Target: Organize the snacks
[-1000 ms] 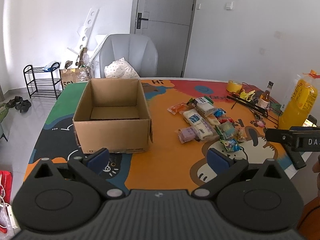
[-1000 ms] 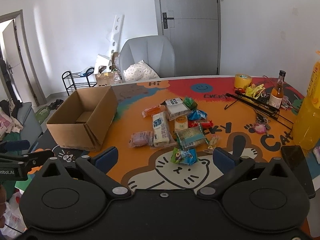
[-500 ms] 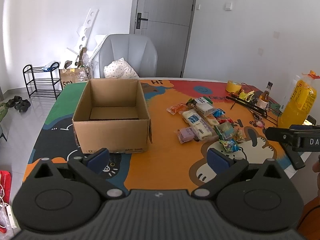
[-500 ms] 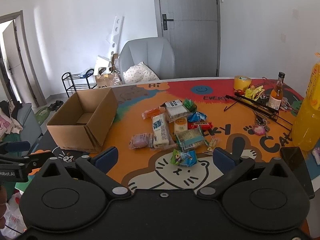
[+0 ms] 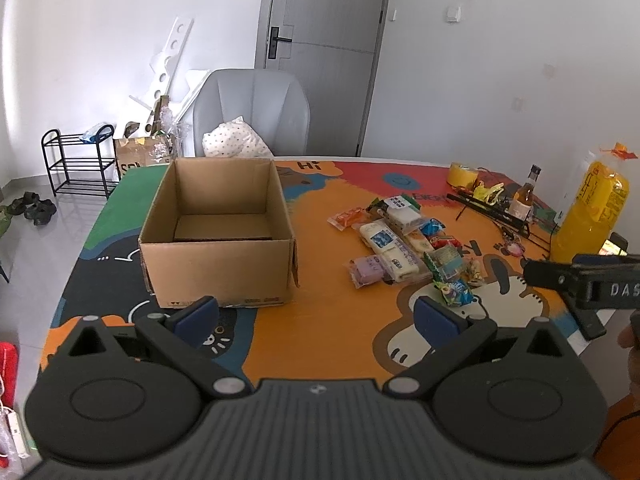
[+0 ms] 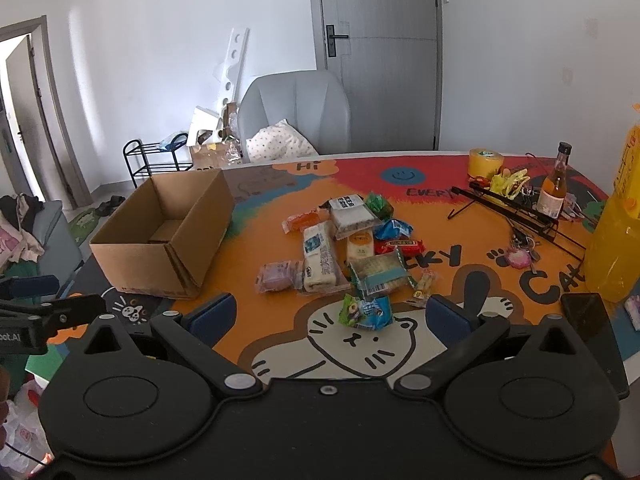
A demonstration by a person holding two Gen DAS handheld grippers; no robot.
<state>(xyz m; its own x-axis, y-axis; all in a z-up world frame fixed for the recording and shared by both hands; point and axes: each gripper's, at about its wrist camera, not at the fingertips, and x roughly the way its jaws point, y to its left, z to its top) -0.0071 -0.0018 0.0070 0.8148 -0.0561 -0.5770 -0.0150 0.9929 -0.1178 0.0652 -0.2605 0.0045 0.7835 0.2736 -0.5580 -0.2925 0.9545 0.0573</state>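
An open empty cardboard box (image 5: 218,236) (image 6: 168,232) stands on the left of the colourful table mat. A cluster of wrapped snacks (image 5: 404,244) (image 6: 352,248) lies on the orange middle of the mat, right of the box. The nearest one is a blue-green packet (image 6: 366,312) (image 5: 454,292). My left gripper (image 5: 316,314) is open and empty, above the table's near edge in front of the box. My right gripper (image 6: 328,316) is open and empty, just short of the blue-green packet.
A yellow juice jug (image 5: 588,216), a small bottle (image 6: 554,188), a tape roll (image 6: 486,162), a black rack (image 6: 516,210) and keys (image 6: 518,254) sit at the right. A dark phone (image 6: 586,316) lies near the right edge. A grey chair (image 5: 252,116) stands behind the table.
Both views have shifted very slightly; the grippers stay open and empty and the snacks and box have not moved.
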